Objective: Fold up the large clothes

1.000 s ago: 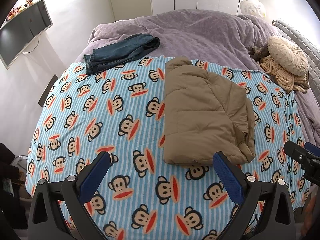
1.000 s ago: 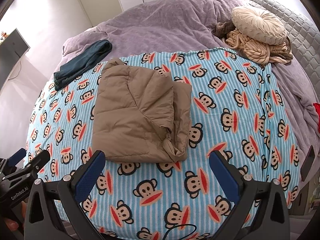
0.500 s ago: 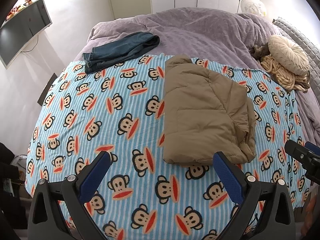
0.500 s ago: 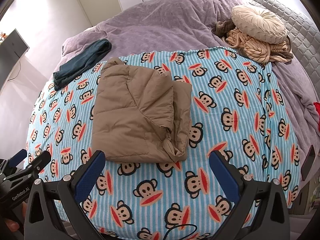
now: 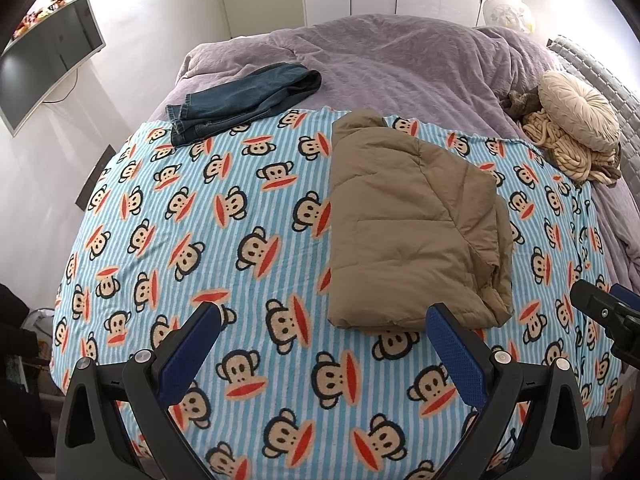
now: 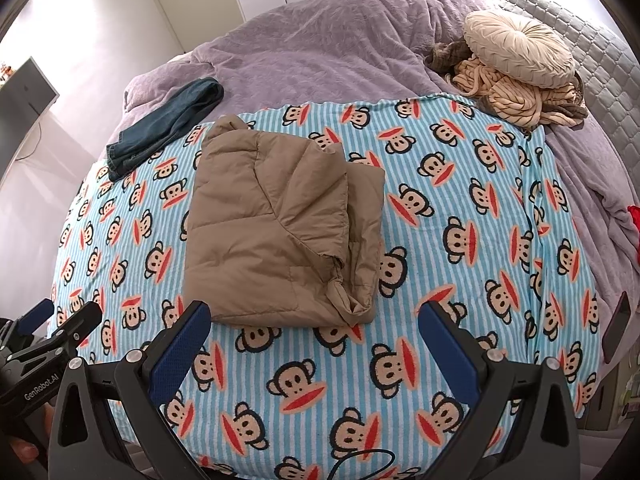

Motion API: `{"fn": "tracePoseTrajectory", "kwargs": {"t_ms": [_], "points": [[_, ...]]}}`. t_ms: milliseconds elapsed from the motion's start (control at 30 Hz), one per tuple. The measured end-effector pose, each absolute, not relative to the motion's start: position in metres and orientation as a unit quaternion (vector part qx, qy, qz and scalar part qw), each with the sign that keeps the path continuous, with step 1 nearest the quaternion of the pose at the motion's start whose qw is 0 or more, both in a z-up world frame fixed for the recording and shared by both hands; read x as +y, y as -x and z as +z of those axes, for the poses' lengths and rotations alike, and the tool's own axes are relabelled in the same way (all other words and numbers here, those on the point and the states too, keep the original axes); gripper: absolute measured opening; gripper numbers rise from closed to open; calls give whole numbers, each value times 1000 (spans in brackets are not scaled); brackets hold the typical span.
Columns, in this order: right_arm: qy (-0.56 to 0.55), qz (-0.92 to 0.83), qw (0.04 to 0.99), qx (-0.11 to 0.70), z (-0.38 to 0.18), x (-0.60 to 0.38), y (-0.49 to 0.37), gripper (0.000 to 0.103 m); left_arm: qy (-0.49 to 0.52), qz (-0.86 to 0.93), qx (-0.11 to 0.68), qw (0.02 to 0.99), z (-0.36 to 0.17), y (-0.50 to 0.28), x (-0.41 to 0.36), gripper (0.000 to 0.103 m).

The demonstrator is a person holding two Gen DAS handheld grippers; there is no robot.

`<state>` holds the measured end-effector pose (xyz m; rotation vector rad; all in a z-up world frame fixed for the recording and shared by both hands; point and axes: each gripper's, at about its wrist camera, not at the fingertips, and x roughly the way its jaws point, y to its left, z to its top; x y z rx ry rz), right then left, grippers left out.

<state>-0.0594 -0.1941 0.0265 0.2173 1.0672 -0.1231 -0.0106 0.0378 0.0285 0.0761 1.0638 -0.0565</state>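
A tan puffy jacket (image 5: 412,224) lies folded into a compact rectangle on the blue striped monkey-print blanket (image 5: 200,232); it also shows in the right wrist view (image 6: 280,224). My left gripper (image 5: 326,330) is open and empty, held above the blanket's near edge just short of the jacket. My right gripper (image 6: 314,328) is open and empty, held above the near edge in front of the jacket's lower right corner. Each gripper shows at the edge of the other's view.
Folded blue jeans (image 5: 244,100) lie at the blanket's (image 6: 460,240) far left on the purple duvet (image 5: 400,60). A cream round cushion (image 6: 520,52) on knitted throws sits at the far right. A wall monitor (image 5: 44,80) is on the left.
Both grippers have drifted slightly; the views shift a little. The jacket has not moved.
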Motion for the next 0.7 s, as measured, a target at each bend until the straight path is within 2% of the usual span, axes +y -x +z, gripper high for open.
{"fn": "tracePoseTrajectory", "kwargs": {"t_ms": [700], "points": [[-103, -57, 853, 509, 25, -192, 59, 103, -36, -25, 506, 861, 27, 10, 41, 103]]}}
